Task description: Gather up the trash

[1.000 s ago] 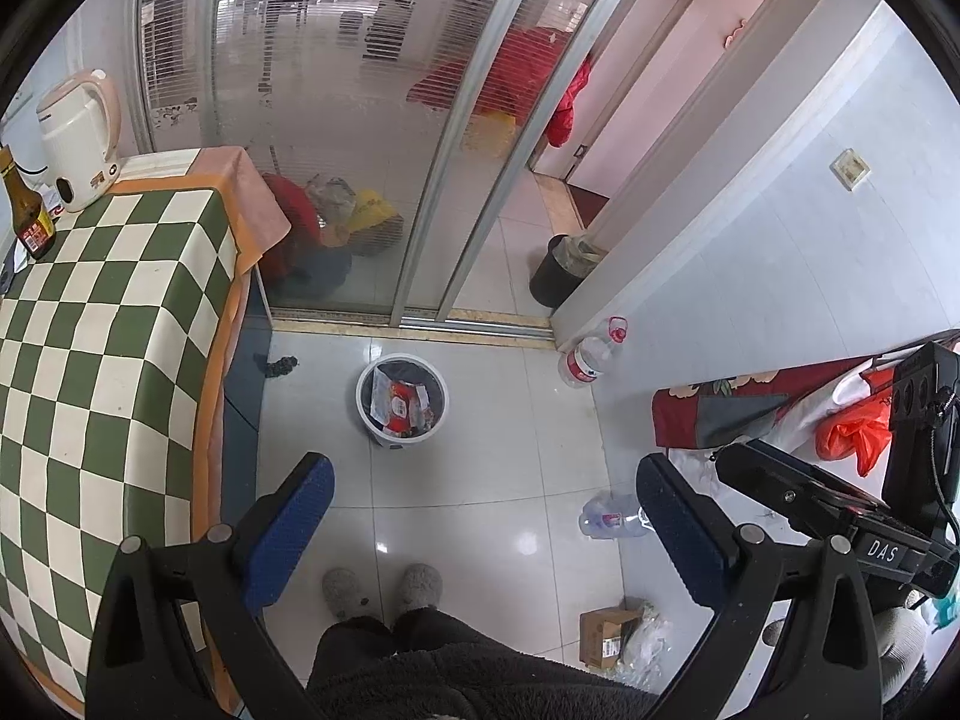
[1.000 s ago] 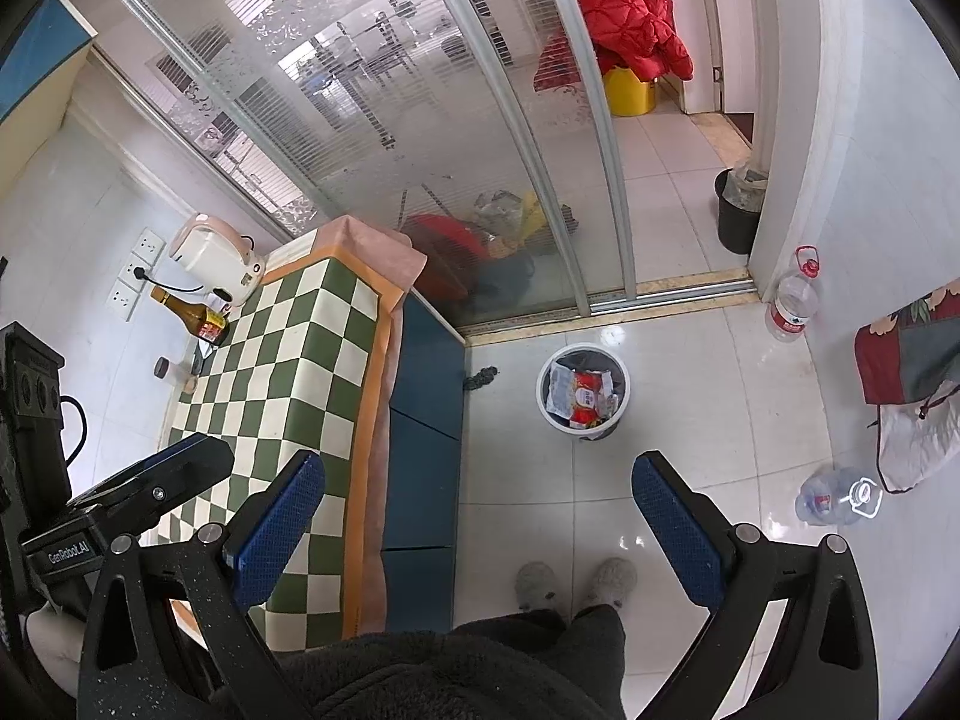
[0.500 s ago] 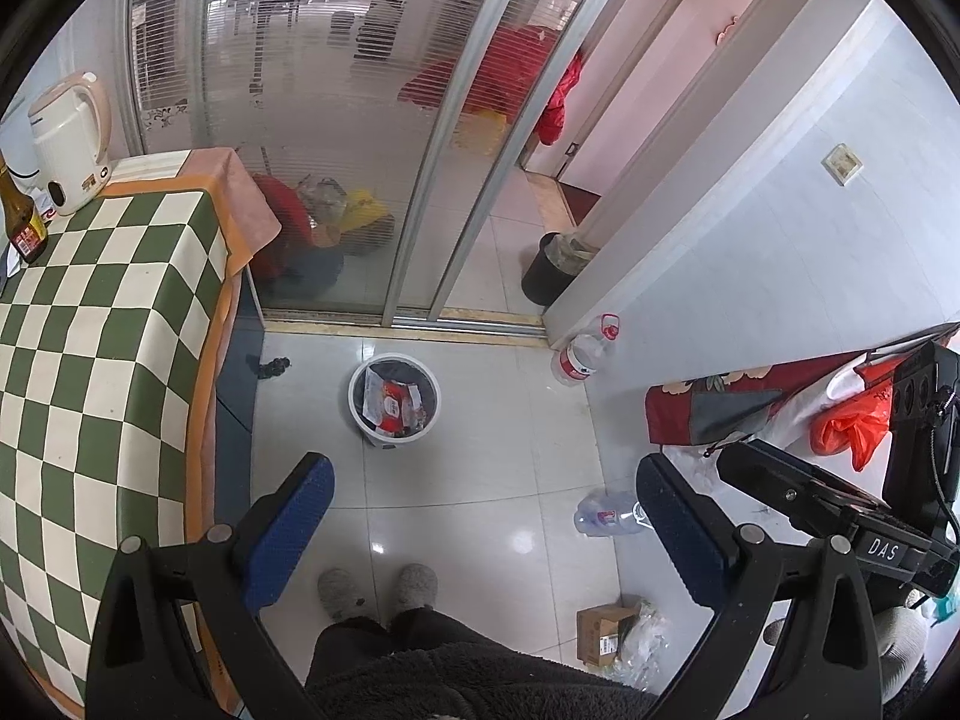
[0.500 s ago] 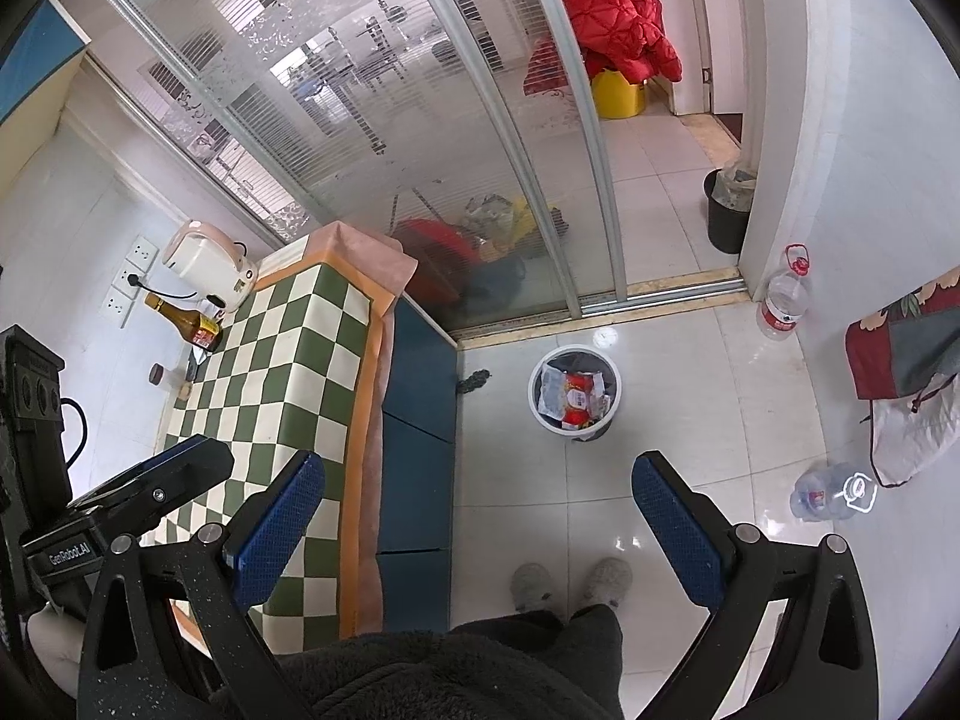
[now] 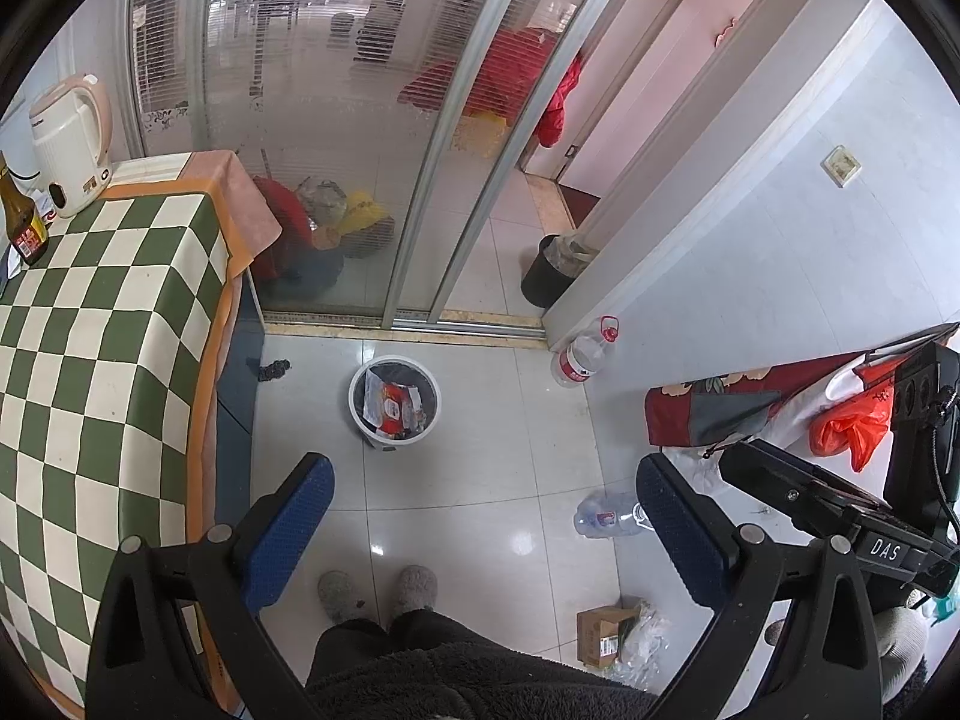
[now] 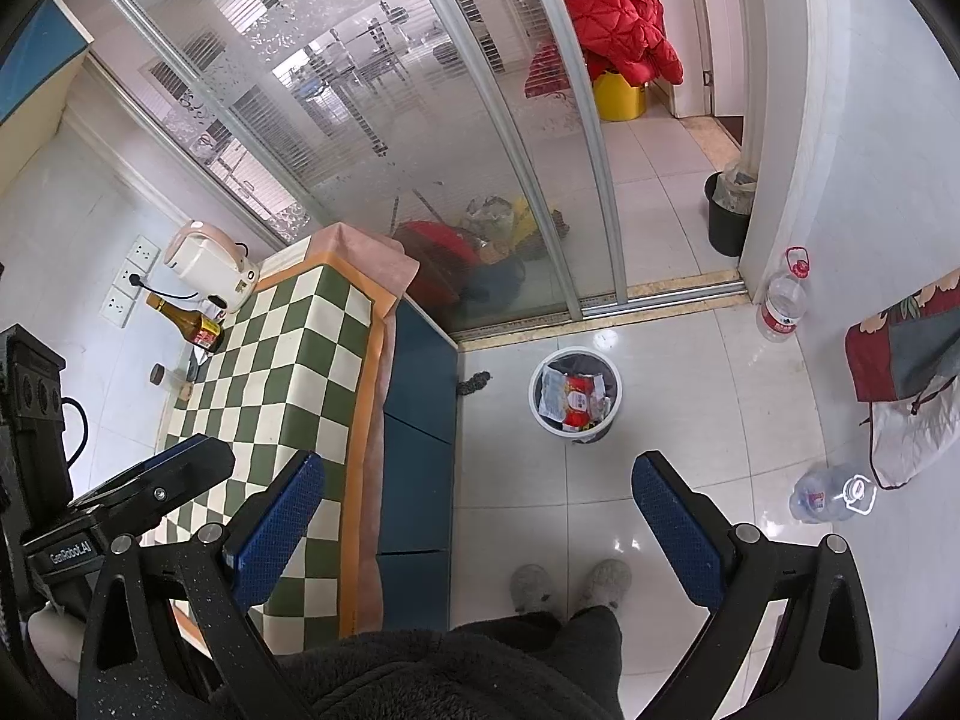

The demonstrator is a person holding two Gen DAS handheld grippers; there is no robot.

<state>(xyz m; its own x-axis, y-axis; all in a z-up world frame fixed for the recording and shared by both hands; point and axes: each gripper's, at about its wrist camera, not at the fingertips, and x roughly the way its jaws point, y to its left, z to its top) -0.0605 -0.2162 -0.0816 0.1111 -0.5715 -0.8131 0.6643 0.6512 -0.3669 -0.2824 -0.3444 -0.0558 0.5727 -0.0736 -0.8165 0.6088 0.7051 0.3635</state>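
A white tiled floor [image 5: 480,498] is seen before a sliding glass door [image 5: 336,138]. At the left stands a table with a green checked cloth [image 5: 90,360]. The white trash bin [image 5: 394,401], filled with wrappers, stands on the floor near the door. The left gripper [image 5: 483,531] and the right gripper [image 6: 477,525] are held above the floor, jaws wide apart, nothing between them. An empty plastic bottle [image 5: 606,517] lies at the right.
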